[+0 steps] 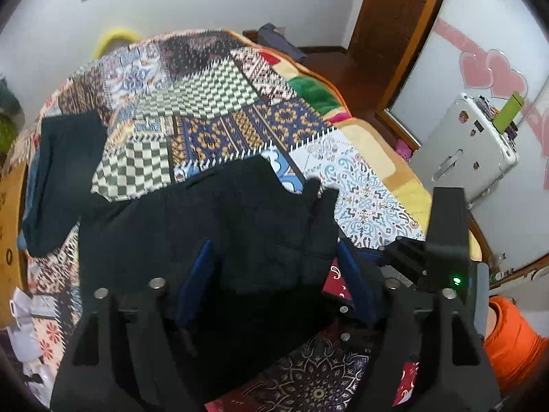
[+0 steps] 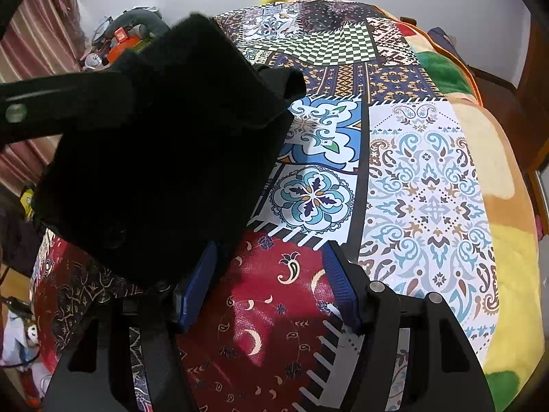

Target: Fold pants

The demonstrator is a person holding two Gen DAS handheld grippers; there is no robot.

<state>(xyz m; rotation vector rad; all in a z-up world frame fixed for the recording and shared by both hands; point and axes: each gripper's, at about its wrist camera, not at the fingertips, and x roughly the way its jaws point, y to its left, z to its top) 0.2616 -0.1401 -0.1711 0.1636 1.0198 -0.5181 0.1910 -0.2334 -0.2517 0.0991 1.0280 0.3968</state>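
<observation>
Black pants (image 1: 219, 226) lie bunched on the patchwork bed cover (image 1: 212, 110). In the left wrist view my left gripper (image 1: 274, 257) stands wide open, its blue pads on either side of a fold of the pants without pinching it. The right gripper body (image 1: 442, 240) shows at the right of that view. In the right wrist view the pants (image 2: 164, 151) fill the upper left, draped over the left finger. My right gripper (image 2: 271, 267) is open, with the red patch of the cover between its blue pads (image 2: 338, 274).
A second dark garment (image 1: 58, 175) lies at the bed's far left. A white suitcase (image 1: 470, 144) stands right of the bed by a wooden door frame (image 1: 387, 34). Clutter (image 2: 123, 41) sits beyond the bed's left side. An orange sleeve (image 1: 511, 340) is at lower right.
</observation>
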